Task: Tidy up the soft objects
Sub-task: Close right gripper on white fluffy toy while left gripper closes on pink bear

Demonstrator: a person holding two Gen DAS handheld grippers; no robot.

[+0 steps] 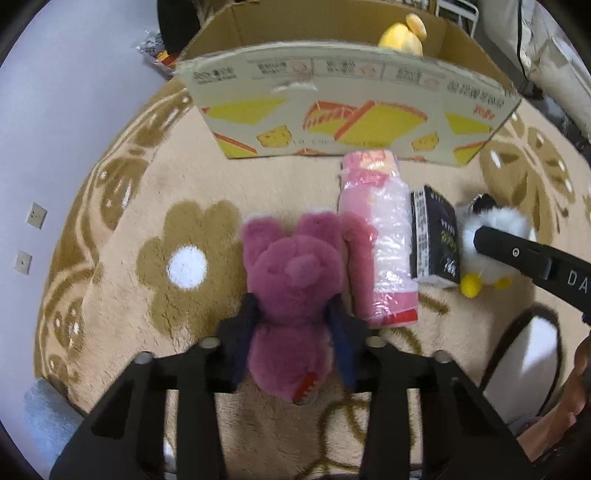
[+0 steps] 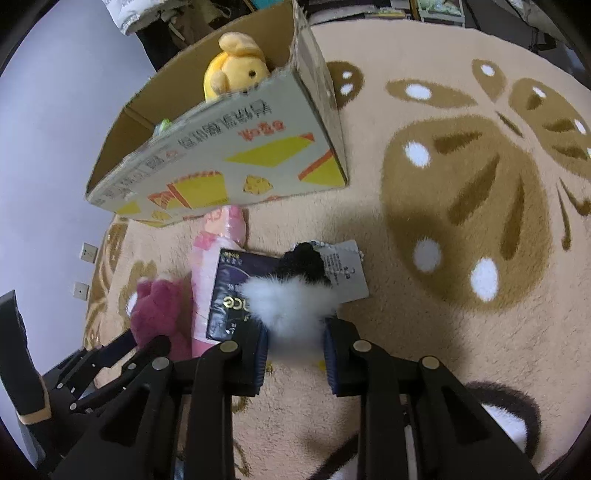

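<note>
A pink plush bear (image 1: 291, 280) lies on the beige rug, and my left gripper (image 1: 293, 325) is shut on its body; it also shows in the right wrist view (image 2: 157, 314). A white fluffy plush with a black top and yellow feet (image 2: 291, 306) lies to the right, and my right gripper (image 2: 295, 354) is shut on it; it shows in the left wrist view (image 1: 491, 229) too. An open cardboard box (image 1: 343, 110) stands behind with a yellow plush (image 1: 402, 33) inside, also in the right wrist view (image 2: 236, 70).
A pink plastic-wrapped pack (image 1: 376, 236) and a small black carton (image 1: 436, 236) lie between the two plush toys. The rug (image 2: 461, 184) has brown flower patterns. A grey wall with sockets (image 1: 35, 214) is to the left.
</note>
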